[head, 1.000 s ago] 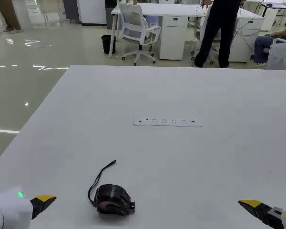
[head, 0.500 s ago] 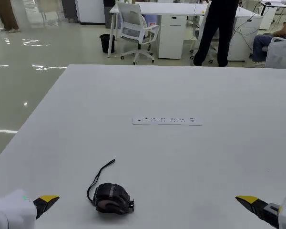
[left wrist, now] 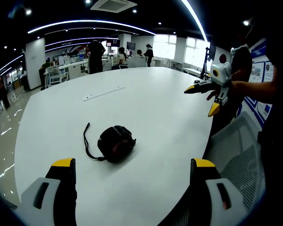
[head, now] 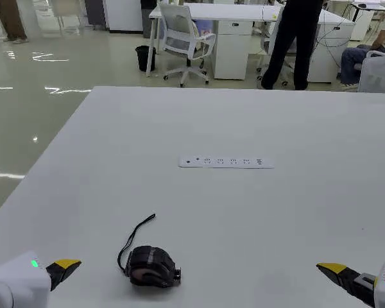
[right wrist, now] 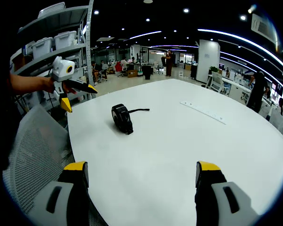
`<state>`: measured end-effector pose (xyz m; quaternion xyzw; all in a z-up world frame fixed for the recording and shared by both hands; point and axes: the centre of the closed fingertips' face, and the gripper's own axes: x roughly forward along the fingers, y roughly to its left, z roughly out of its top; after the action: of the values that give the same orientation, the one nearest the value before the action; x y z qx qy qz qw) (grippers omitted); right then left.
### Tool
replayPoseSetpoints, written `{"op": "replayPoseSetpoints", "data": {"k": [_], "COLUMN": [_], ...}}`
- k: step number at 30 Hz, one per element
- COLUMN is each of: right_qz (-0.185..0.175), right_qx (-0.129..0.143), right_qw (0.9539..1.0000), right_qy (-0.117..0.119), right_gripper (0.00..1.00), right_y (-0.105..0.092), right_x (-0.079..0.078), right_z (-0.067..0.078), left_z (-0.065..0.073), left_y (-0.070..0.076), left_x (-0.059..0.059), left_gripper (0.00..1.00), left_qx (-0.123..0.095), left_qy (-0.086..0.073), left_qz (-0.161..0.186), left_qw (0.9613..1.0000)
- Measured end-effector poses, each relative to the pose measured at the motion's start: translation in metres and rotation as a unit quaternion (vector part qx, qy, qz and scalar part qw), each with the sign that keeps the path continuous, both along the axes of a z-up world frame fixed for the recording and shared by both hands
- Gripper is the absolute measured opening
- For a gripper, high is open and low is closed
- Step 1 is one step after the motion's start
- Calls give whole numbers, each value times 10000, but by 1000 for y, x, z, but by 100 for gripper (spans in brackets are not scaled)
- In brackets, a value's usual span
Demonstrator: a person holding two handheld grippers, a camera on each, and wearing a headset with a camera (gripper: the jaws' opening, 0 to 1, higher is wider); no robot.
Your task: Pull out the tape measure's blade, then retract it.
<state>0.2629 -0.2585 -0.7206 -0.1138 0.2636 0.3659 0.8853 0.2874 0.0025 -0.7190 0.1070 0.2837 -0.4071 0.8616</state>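
A black tape measure (head: pixel 152 267) with a black wrist loop lies on the white table (head: pixel 244 122) near its front edge, blade pulled in. In the left gripper view the tape measure (left wrist: pixel 116 142) sits ahead of my left gripper (left wrist: pixel 130 169), which is open and empty. My right gripper (right wrist: pixel 140 174) is open too, with the tape measure (right wrist: pixel 122 118) well ahead and to its left. In the head view the left gripper's yellow tip (head: pixel 64 266) shows at the bottom left, the right one's tip (head: pixel 333 271) at the bottom right.
A flat white power strip (head: pixel 226 162) lies across the middle of the table. Beyond the far edge are an office chair (head: pixel 183 40), white desks (head: pixel 237 25), a standing person (head: pixel 295 38) and a seated person (head: pixel 372 51). A mesh chair back (right wrist: pixel 35 155) is beside the table.
Both grippers stay low at the table's front corners; the tips have shifted only slightly. The tape measure has not moved.
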Motion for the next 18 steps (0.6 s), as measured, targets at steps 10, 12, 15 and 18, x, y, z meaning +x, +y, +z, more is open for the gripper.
{"op": "replayPoseSetpoints", "data": {"k": [10,12,15,18], "right_qz": [18,19,18,7], "right_qx": [-4,3,-5,1], "right_qw": [10000,10000,10000,10000], "right_qy": [-46,-56,-53,-53], "right_gripper": [97,97,97,97], "right_y": [1,1,0,0], "right_x": [0,0,0,1], "right_z": [1,1,1,2], "left_z": [1,1,1,2], "left_y": [-1,-1,-1,-1], "left_x": [-2,-2,-2,-1], "left_gripper": [99,99,99,99], "left_qx": [-12,-9,-19,-21], "left_qy": [-41,-62,-66,-80], "left_qz": [0,-6,-4,7], "left_qw": [10000,10000,10000,10000]}}
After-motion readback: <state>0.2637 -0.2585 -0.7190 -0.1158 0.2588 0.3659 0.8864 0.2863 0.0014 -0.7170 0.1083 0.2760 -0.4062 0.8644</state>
